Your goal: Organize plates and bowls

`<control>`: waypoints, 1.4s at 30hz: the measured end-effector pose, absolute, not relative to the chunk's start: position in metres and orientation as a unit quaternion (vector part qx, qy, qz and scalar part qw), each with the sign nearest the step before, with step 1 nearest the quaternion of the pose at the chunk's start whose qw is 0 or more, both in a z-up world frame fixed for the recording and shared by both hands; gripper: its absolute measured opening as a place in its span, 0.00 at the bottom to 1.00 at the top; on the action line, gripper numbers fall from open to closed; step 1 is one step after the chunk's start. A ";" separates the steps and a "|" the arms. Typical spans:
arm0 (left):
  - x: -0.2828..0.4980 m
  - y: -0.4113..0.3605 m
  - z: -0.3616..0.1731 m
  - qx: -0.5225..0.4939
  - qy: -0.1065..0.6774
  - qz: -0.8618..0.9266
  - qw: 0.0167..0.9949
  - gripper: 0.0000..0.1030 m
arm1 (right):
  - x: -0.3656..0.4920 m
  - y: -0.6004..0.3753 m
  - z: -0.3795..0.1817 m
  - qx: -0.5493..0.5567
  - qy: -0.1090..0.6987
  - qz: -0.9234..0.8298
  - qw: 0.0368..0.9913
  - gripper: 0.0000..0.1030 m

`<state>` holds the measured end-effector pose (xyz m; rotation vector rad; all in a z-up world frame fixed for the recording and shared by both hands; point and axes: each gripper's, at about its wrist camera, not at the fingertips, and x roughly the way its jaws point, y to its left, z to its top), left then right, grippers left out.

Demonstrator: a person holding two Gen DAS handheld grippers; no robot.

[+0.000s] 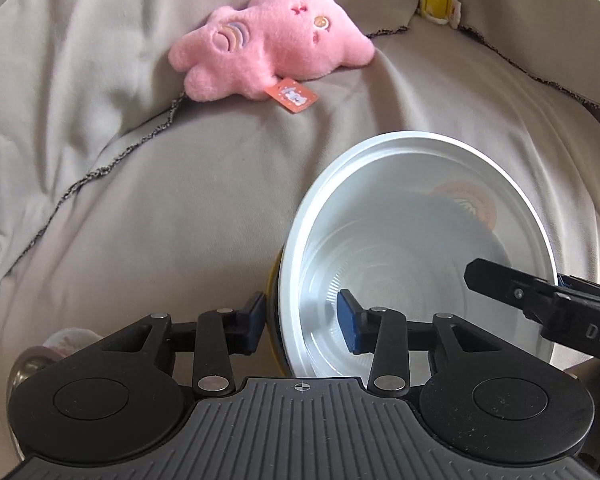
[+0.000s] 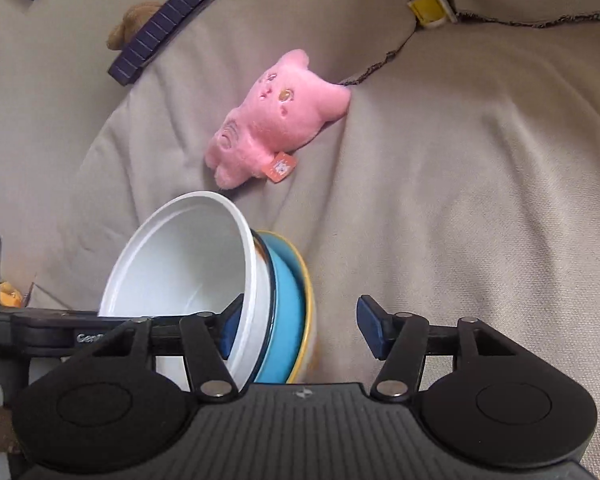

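A white plastic bowl [image 1: 416, 248] sits nested in a blue bowl [image 2: 286, 312] with a yellow rim, on a beige sofa cover. My left gripper [image 1: 304, 322] straddles the near rim of the stack, one blue pad outside and one inside the white bowl, with a gap still showing. My right gripper [image 2: 296, 330] is open around the opposite side of the stack; its left pad is inside the white bowl [image 2: 180, 264], its right pad stands clear of the yellow rim. Its finger shows in the left wrist view [image 1: 512, 286].
A pink plush toy [image 1: 272, 48] lies on the sofa beyond the bowls, also in the right wrist view [image 2: 272, 120]. A yellow-and-white clip [image 1: 436, 6] sits at the cushion seam. A dark strap [image 2: 172, 16] and a brown plush [image 2: 128, 26] lie far left.
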<state>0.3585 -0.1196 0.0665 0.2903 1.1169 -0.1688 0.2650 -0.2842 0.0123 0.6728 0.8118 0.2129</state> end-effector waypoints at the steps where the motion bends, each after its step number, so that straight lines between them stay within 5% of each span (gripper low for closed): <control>1: 0.359 -0.121 0.066 0.142 0.527 -0.078 0.834 0.41 | 0.271 -0.283 0.011 0.325 0.396 0.097 0.853 0.53; 4: 0.359 -0.125 0.063 0.157 0.527 -0.072 0.832 0.41 | 0.285 -0.278 0.002 0.342 0.414 0.121 0.835 0.42; 14: 0.358 -0.140 0.060 0.181 0.522 -0.076 0.830 0.49 | 0.281 -0.270 -0.007 0.323 0.408 0.156 0.840 0.35; 24: 0.363 -0.140 0.061 0.168 0.528 -0.080 0.828 0.54 | 0.279 -0.278 -0.014 0.342 0.412 0.168 0.827 0.34; 28: 0.369 -0.137 0.054 0.144 0.557 -0.089 0.813 0.65 | 0.279 -0.280 -0.015 0.350 0.414 0.174 0.822 0.34; 42: 0.383 -0.132 0.050 0.117 0.606 -0.099 0.780 0.68 | 0.279 -0.277 -0.019 0.355 0.420 0.186 0.814 0.34</control>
